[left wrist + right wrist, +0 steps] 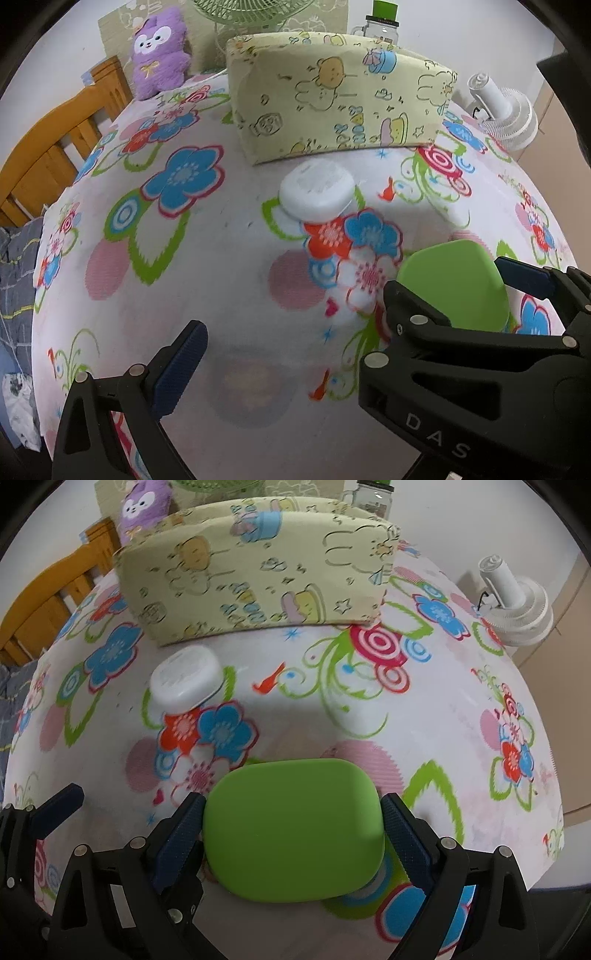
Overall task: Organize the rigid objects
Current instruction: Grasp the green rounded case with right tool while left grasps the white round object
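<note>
A green rounded case (291,830) sits between the fingers of my right gripper (291,834), which is shut on it just above the flowered cloth; the same green case (458,284) and right gripper show at the right of the left wrist view. A white rounded box (316,194) lies on the cloth in front of the cushion, also in the right wrist view (184,686). My left gripper (295,354) is open and empty, low over the cloth, left of the right gripper.
A yellow cartoon-print cushion (332,99) stands behind the white box. A purple plush toy (159,55) sits at the back left, a glass jar (382,26) behind the cushion, a white fan (506,114) at the right. A wooden chair (55,147) is at the left edge.
</note>
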### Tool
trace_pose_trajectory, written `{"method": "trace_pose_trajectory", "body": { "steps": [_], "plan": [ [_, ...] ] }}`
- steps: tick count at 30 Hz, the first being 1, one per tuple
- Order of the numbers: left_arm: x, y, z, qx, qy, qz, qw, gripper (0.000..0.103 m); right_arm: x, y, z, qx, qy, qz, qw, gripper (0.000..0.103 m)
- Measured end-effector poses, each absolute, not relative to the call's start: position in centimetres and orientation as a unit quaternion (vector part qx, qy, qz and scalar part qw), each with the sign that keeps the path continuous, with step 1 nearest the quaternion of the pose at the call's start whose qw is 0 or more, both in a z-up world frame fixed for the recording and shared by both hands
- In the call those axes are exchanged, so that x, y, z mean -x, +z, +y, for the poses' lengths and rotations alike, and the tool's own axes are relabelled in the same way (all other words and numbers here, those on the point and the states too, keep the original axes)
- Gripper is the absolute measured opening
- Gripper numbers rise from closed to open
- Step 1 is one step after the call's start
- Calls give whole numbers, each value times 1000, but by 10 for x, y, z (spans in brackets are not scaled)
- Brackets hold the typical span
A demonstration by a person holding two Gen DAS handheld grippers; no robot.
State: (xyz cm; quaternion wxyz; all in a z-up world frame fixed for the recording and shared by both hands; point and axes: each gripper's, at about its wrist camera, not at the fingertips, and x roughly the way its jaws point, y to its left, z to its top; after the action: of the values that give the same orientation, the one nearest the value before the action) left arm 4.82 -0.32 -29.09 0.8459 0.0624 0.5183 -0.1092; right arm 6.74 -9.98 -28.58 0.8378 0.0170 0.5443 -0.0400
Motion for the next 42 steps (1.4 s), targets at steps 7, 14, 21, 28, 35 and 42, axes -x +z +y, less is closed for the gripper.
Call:
{"method": "trace_pose_trajectory", "body": {
  "steps": [7, 14, 21, 28, 35, 42],
  "plan": [
    [-70, -287, -16, -63, -118, 513, 848, 101, -86, -281, -115, -19, -52, 539, 841, 95],
    [-90, -286, -28, -74, -125, 506, 850, 101, -106, -280, -127, -20, -59, 536, 842, 95],
    [-107, -291, -36, -72, -123, 511, 848, 101, -119, -281, -134, -26, -67, 538, 840, 95],
    [-121, -297, -41, -73, -121, 517, 844, 97, -132, -283, -141, -30, -73, 541, 837, 95],
    [-120, -290, -49, -73, -137, 503, 850, 59, -140, -281, -145, -31, -75, 536, 840, 95],
    [-120, -285, -47, -64, -126, 512, 847, 56, -138, -275, -147, -30, -76, 534, 842, 95]
  ]
}}
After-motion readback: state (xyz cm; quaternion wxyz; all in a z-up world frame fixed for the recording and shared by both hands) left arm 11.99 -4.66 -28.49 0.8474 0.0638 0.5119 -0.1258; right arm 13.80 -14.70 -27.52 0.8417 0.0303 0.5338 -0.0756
